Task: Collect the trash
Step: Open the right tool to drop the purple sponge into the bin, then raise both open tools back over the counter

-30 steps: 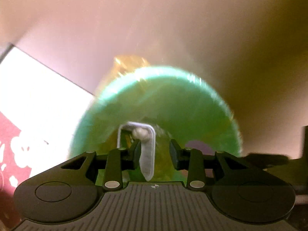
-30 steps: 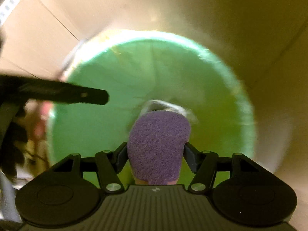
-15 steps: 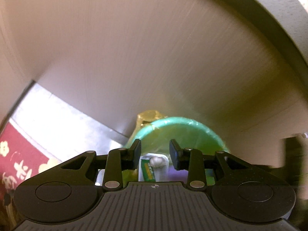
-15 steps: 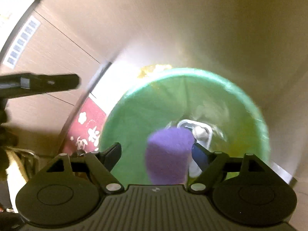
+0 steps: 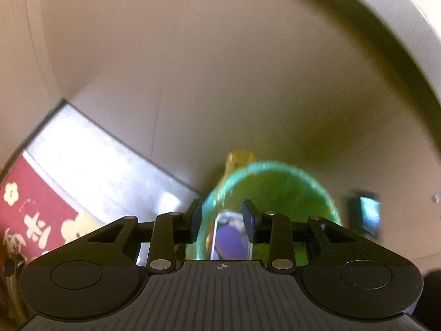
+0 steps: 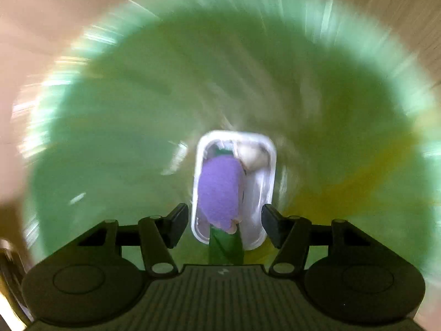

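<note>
- Dropping the purple scrub pad [image 6: 219,190] into the bin looks like the step in hand, and judging by the right wrist view it's pretty much done: the pad sits low centre of the frame, inside a white plastic tray [image 6: 264,193] at the bottom of the green-lined trash bin [image 6: 110,151].
- Right tongs [image 6: 224,227] hang straight over that tray with nothing between the pads, and the jaws are closing on empty air.
- To do this bit well, I'd say lift the right tongs straight up and clear of the liner so a finger can't snag the thin green bag and drag it off the rim.
- Left tongs [image 5: 222,220] are about half open and empty, bottom centre of the left view, looking down at the bin [image 5: 275,184] from higher up.
- Counts, as far as the blur allows: one bin with one green liner, one white tray, one purple pad, one pale crumpled wad [image 6: 253,155] at the tray's top corner, and one green strip [image 6: 226,244] poking out below the pad.
- Outside the bin: one red mat with cream flowers [image 5: 35,215] at the lower left, and one yellowish thing [image 5: 238,158] just behind the rim that's too smeared to name.
</note>
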`<state>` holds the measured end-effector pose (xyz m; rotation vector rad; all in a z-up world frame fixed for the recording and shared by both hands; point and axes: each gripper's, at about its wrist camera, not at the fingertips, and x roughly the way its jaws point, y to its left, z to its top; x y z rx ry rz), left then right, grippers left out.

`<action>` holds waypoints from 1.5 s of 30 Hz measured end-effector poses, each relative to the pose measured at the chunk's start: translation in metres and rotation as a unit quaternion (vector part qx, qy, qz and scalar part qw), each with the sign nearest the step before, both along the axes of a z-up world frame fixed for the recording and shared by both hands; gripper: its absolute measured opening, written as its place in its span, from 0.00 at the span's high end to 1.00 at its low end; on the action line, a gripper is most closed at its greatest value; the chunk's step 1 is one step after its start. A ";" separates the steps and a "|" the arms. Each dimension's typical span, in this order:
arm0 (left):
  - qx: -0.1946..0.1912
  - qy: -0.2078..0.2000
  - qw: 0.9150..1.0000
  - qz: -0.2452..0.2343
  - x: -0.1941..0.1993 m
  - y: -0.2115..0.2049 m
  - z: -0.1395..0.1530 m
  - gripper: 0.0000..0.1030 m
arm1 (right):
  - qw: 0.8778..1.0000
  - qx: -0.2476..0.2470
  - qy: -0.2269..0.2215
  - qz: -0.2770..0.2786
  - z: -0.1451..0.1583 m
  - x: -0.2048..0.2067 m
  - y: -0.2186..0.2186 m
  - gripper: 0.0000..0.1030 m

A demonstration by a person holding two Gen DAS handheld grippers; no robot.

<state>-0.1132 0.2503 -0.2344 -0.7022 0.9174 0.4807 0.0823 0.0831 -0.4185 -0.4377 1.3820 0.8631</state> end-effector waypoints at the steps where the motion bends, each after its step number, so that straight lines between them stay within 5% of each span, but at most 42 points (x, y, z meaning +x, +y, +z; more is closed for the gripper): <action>1: 0.007 -0.009 1.000 0.001 -0.002 0.002 0.009 0.65 | 0.998 0.019 -0.053 0.027 0.032 -0.011 -0.009 0.41; 5: 0.033 -0.042 0.999 -0.007 0.005 0.007 0.052 0.65 | 0.951 0.075 -0.279 0.113 0.146 -0.055 -0.057 0.41; 10: 0.061 -0.097 0.992 -0.052 0.025 -0.010 0.110 0.65 | 0.889 0.074 -0.438 0.113 0.231 -0.071 -0.106 0.41; 16: 0.091 -0.157 0.976 -0.120 0.049 -0.044 0.170 0.65 | 0.841 0.094 -0.529 0.061 0.302 -0.071 -0.149 0.41; 24: 0.118 -0.206 0.958 -0.159 0.116 -0.090 0.206 0.65 | 0.807 0.114 -0.580 -0.011 0.357 -0.031 -0.177 0.41; 29: 0.123 -0.210 0.958 -0.150 0.156 -0.102 0.220 0.65 | 0.818 0.127 -0.558 -0.067 0.367 0.012 -0.185 0.40; 37: 0.119 -0.220 0.963 -0.105 0.199 -0.111 0.246 0.65 | 0.871 0.205 -0.421 -0.150 0.403 0.122 -0.186 0.29; 41: 0.110 -0.217 0.966 -0.081 0.209 -0.113 0.245 0.65 | 0.889 0.241 -0.351 -0.166 0.419 0.183 -0.162 0.29; 45: 0.094 -0.220 0.970 -0.038 0.207 -0.112 0.239 0.65 | 0.899 0.220 -0.340 -0.166 0.419 0.238 -0.110 0.29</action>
